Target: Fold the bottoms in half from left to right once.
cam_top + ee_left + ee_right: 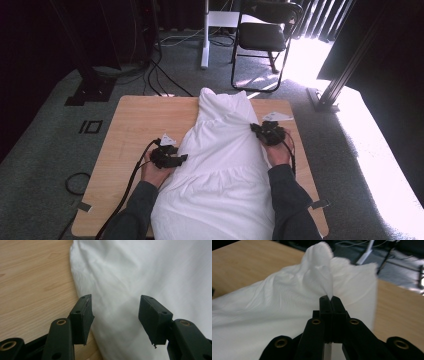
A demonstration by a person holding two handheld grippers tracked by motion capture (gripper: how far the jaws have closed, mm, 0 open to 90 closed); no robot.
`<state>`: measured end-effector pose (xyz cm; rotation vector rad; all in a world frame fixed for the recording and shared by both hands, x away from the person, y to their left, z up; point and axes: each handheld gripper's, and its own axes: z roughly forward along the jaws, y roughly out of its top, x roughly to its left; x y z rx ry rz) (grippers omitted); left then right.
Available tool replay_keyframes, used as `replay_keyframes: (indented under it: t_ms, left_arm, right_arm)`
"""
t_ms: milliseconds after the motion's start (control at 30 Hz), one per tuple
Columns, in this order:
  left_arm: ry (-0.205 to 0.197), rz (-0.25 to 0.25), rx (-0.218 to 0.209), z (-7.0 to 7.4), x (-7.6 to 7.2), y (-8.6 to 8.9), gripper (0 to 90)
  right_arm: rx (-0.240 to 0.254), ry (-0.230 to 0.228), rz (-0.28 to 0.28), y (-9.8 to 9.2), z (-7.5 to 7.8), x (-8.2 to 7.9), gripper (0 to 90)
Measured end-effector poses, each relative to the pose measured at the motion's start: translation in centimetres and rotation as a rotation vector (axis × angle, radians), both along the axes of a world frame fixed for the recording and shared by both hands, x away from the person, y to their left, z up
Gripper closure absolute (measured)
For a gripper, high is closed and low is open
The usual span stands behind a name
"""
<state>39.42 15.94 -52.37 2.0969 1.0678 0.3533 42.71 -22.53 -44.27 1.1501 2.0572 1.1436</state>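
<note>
A white cloth (220, 165) lies lengthwise down the middle of the wooden table (135, 125) and hangs off its near edge. My right gripper (259, 129) sits at the cloth's right edge, shut on a pinch of white cloth (322, 277) that rises in a ridge from its tips. My left gripper (182, 157) is at the cloth's left edge. Its jaws stand wide apart, with the white cloth (140, 277) lying beyond and between them; the pads (83, 315) do not press on it.
A black folding chair (265, 35) and a white stand (205, 35) are on the carpet beyond the table. Cables (165, 80) run over the floor at the back left. Bare wood (32, 282) lies left of the cloth. Bright sunlight falls at the right.
</note>
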Motion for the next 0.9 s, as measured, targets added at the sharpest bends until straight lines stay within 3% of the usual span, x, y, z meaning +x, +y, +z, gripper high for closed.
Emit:
replay_keyframes:
  t_ms: [67, 133, 200, 333, 467, 533, 600, 633, 667, 700, 767, 900]
  left_arm:
    - [0.010, -0.007, 0.020, -0.4, 0.0, -0.3, 45.8]
    - [0.022, -0.018, 0.038, -0.8, 0.0, -0.6, 45.7]
    - [0.031, -0.022, 0.041, -1.2, 0.0, -1.0, 45.7]
    - [0.039, -0.023, 0.038, -1.6, 0.1, -1.3, 45.7]
    - [0.023, -0.010, 0.013, -1.1, 0.5, -1.2, 45.8]
    - [0.018, -0.006, 0.008, -0.8, 0.8, -1.3, 45.6]
    - [0.017, -0.014, 0.019, -0.7, 1.1, -1.7, 45.1]
    - [0.017, -0.014, 0.019, -0.7, 1.1, -1.7, 45.0]
    - [0.009, -0.021, 0.031, -0.7, 1.5, -2.3, 45.0]
    - [0.010, -0.022, 0.029, -0.7, 1.6, -2.5, 44.9]
    - [0.013, -0.030, 0.044, -0.9, 2.0, -3.2, 44.9]
    - [0.027, -0.040, 0.084, -1.5, 2.7, -4.5, 45.0]
  right_arm:
    - [-0.027, 0.000, -0.043, -1.4, 0.2, 0.2, 89.7]
    - [-0.051, 0.035, -0.086, -2.8, -0.8, 1.0, 89.7]
    - [-0.053, 0.090, -0.118, -4.0, -2.6, 1.9, 89.5]
    - [-0.105, 0.200, -0.145, -4.6, -6.6, 3.2, 87.6]
    - [-0.068, 0.269, -0.172, -4.9, -9.2, 3.9, 86.0]
    - [-0.033, 0.276, -0.184, -4.9, -9.6, 3.9, 81.3]
    - [0.015, 0.273, -0.183, -4.9, -9.4, 3.7, 67.4]
    - [0.015, 0.273, -0.183, -4.9, -9.4, 3.7, 67.4]
    - [0.046, 0.281, -0.171, -4.9, -9.3, 3.6, 64.6]
    - [0.025, 0.279, -0.165, -4.6, -9.2, 3.3, 60.3]
    - [0.046, 0.287, -0.148, -4.6, -9.3, 2.9, 57.7]
    - [0.040, 0.294, -0.154, -4.3, -9.3, 2.0, 51.2]
